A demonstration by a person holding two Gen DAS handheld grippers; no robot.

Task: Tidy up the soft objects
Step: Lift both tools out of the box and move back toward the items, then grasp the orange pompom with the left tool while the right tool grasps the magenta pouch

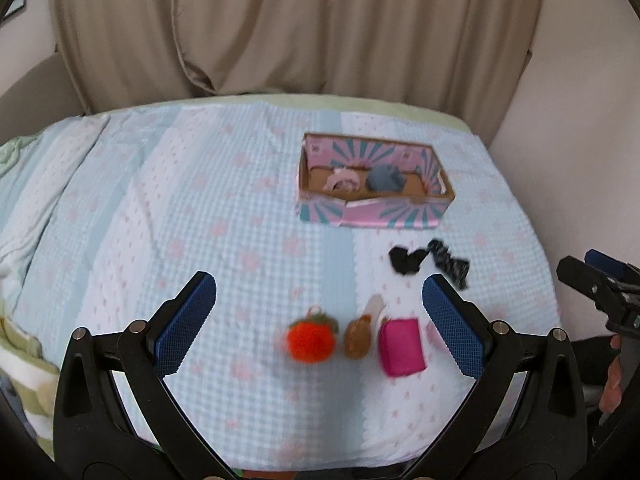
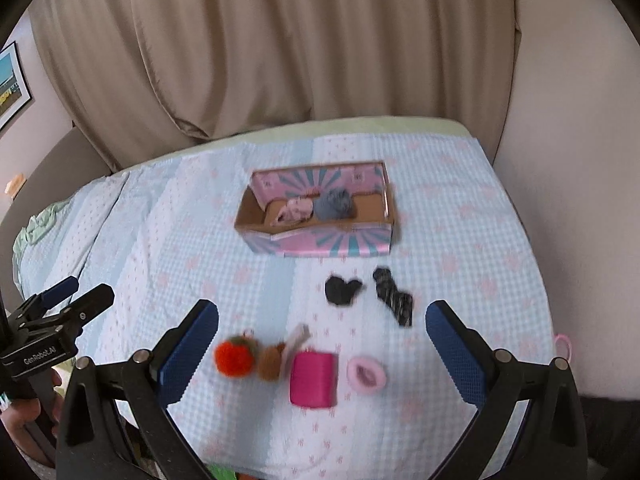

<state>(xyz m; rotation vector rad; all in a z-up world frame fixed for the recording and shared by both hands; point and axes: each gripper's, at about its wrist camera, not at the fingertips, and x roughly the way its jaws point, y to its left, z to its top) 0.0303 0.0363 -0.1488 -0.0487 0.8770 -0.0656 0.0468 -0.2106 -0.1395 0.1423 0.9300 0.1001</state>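
Note:
A pink-and-teal cardboard box (image 1: 436,187) (image 2: 386,192) sits on the bed with a pale pink soft item (image 1: 342,179) (image 2: 295,210) and a grey fluffy one (image 1: 386,178) (image 2: 335,203) inside. In front lie an orange pom-pom (image 1: 311,340) (image 2: 235,357), a brown pom-pom (image 1: 357,338) (image 2: 270,362), a magenta pouch (image 1: 402,347) (image 2: 313,378), a pink scrunchie (image 2: 366,374), a black soft piece (image 1: 406,261) (image 2: 343,290) and a dark patterned piece (image 1: 450,265) (image 2: 394,298). My left gripper (image 1: 320,324) hovers open above the pom-poms. My right gripper (image 2: 322,338) hovers open above the pouch.
A light blue checked quilt (image 1: 200,220) (image 2: 180,240) covers the bed. Beige curtains (image 1: 280,28) (image 2: 312,40) hang behind it. Folded striped cloth (image 1: 20,360) lies at the left edge. A pink ring (image 2: 564,344) hangs off the quilt's right edge. A framed picture (image 2: 12,84) hangs on the left wall.

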